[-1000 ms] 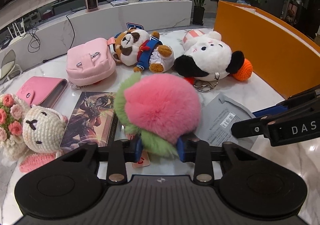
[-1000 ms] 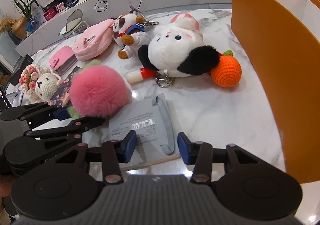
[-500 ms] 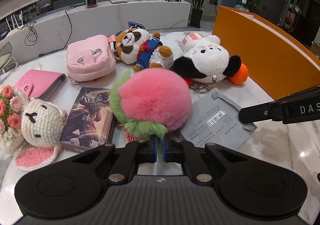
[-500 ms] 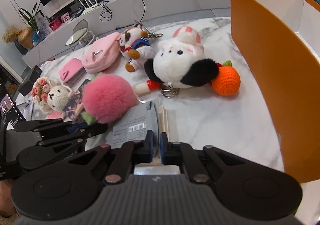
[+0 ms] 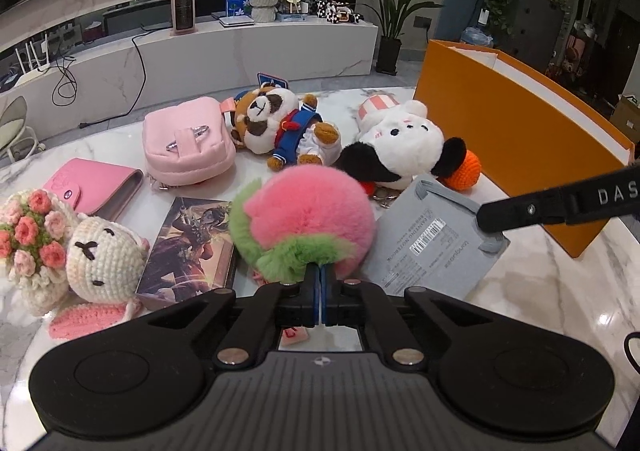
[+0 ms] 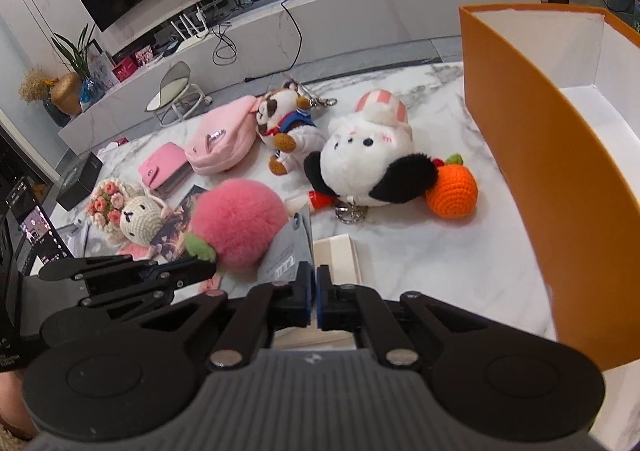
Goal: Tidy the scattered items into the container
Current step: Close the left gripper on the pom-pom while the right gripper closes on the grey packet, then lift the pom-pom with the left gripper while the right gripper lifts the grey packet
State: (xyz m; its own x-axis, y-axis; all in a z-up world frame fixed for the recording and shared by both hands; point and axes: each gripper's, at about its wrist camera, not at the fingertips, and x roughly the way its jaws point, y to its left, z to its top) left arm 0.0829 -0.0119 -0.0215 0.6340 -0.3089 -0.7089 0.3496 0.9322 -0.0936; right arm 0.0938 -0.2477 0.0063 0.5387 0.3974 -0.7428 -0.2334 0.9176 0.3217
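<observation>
The left gripper (image 5: 320, 283) is pinching the green tuft of the pink peach plush (image 5: 308, 213), jaws pressed together on it, above the worktop's (image 6: 420, 251) middle. The right gripper (image 6: 313, 287) is clamping the grey notebook pouch (image 5: 432, 243) by one edge, tilting it off the marble. The orange container (image 6: 560, 187) is standing open along the worktop's right edge.

plush toys (image 5: 396, 147): 4 | pink pouches/wallets (image 5: 188, 147): 2 | crochet orange (image 5: 464, 169): 1 | books (image 5: 432, 239): 2, beside orange box (image 5: 520, 139): 1
</observation>
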